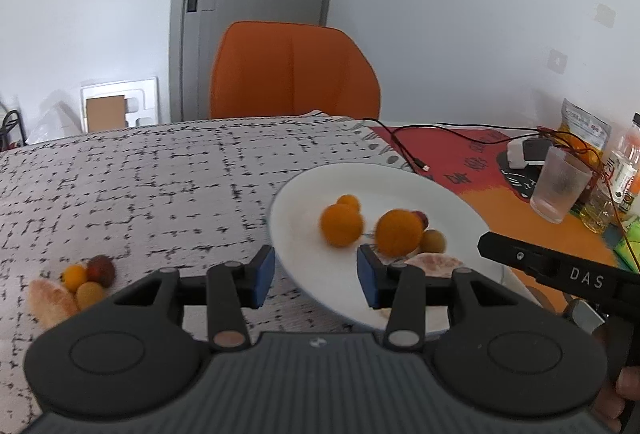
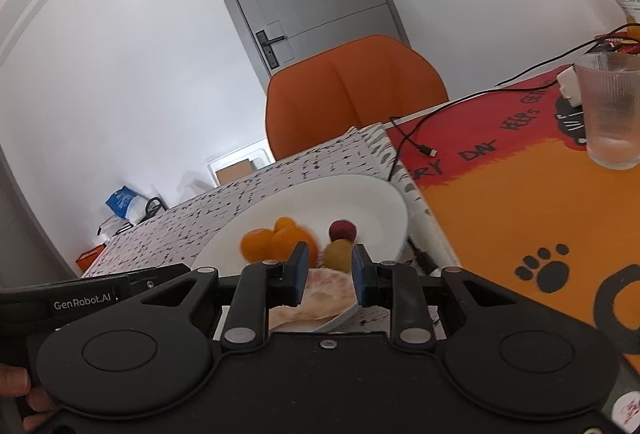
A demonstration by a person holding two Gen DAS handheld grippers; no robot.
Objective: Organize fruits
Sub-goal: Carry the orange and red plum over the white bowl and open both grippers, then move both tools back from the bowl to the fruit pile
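Fruits (image 1: 342, 225) are split between two spots on the bench (image 1: 140, 174). Most sit on a white plate (image 1: 304, 194) just ahead of both pairs of jaws. A small heap (image 1: 86, 276) lies on the speckled cloth, off to the left of the left gripper (image 1: 315, 280).

The left gripper's jaws stand spread and empty. The near left rim of the plate runs below and between them, and neither pad presses on it. That looks like a hand waiting beside the plate, perhaps to steady it.

The right gripper (image 2: 331, 276) has its jaws drawn close, with a narrow gap over the plate's near rim. A pale pink piece (image 2: 324, 290) shows through that gap. I cannot tell whether the pads pinch that piece, nip the rim, or touch nothing.

Just beyond the right jaws lie a yellow-green fruit (image 2: 338, 254) and a red one (image 2: 342, 230). The round orange ones sit slightly left of them and are blurred, so they may be rolling in the dish. By my reading the plate is the gathering place, with the fruit kept toward its middle where the shallow slope holds it.

The heap left of the left jaws, a pale piece with small yellow and red fruits touching it, looks not yet brought over.

Farther out, right of the right jaws, a ribbed glass (image 2: 610, 106) stands on an orange mat (image 2: 500, 202), well apart from the plate. A black cable (image 2: 412, 138) trails between them, and an orange chair (image 1: 294, 70) stands behind the bench.
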